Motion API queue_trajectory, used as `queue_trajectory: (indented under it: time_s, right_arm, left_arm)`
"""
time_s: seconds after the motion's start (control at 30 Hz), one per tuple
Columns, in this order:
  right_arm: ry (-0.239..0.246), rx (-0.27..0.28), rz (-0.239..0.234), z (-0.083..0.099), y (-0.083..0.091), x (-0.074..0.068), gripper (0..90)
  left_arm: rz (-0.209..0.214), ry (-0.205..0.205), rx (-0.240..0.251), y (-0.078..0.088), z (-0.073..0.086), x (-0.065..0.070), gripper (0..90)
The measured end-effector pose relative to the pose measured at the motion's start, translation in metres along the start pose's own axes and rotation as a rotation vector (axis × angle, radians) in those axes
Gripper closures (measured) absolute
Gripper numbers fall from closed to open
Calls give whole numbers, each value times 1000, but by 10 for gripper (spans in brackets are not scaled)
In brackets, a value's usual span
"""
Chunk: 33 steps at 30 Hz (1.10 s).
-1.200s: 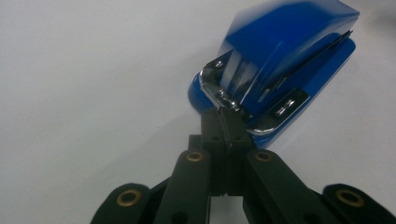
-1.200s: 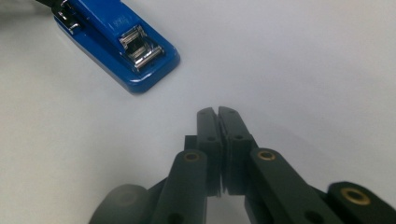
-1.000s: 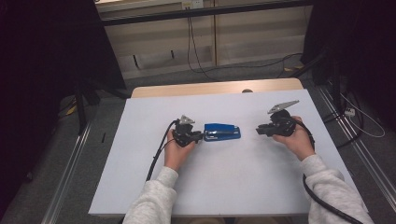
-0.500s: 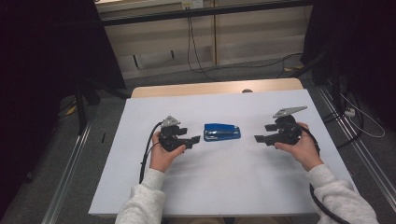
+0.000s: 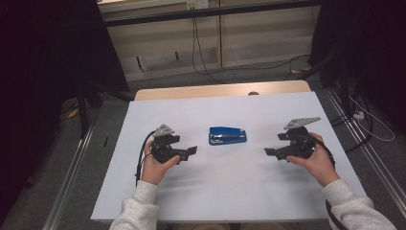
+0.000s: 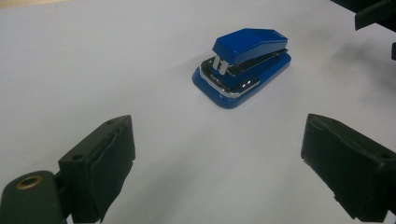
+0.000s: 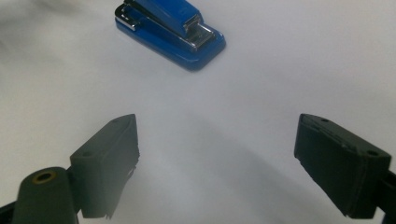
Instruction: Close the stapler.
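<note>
A small blue stapler (image 5: 228,135) lies flat on the white table (image 5: 230,191), midway between the two hands. To its left, a short gap away, my left gripper (image 5: 190,152) points toward it; the jaws have just been opening and stand open with nothing between them. In the left gripper view the stapler (image 6: 243,65) lies beyond the left gripper (image 6: 215,163). On the other side my right gripper (image 5: 271,152) sits farther off, aimed left; its jaws have also just been opening and hold nothing. The right gripper view has the stapler (image 7: 170,29) at top, beyond the right gripper (image 7: 217,163).
A strip of wooden tabletop (image 5: 220,90) shows behind the white sheet. Beyond it stand a wall panel and hanging cables (image 5: 195,43). Metal rails (image 5: 72,167) run along the floor on both sides. Black cables trail from each gripper toward the front edge.
Both grippers were at the stapler's two ends with jaws nearly shut. They have drawn apart, left gripper leftward and right gripper rightward, and both jaws have opened wide. The stapler stays put.
</note>
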State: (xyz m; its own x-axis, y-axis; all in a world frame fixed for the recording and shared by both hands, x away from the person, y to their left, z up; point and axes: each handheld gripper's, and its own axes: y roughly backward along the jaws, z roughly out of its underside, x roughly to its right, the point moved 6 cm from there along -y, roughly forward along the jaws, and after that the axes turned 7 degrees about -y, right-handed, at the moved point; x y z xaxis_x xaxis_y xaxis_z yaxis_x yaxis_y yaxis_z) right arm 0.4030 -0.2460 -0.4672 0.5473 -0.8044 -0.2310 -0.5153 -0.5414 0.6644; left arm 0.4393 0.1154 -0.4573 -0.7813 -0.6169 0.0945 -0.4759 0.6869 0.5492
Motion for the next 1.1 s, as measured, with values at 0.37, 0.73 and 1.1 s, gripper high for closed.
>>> queue_trajectory:
  time_s: [0.37,0.73,1.1]
  right_arm:
    - [8,9,22,12,16,-3,106]
    - [-4,-1,8,26,23,-9,96]
    - [0,-13,8,35,29,-10,96]
  left_arm:
    - [-27,13,22,24,10,-7,84]
    - [-53,11,32,46,20,-11,83]
    - [-72,18,32,61,33,-16,77]
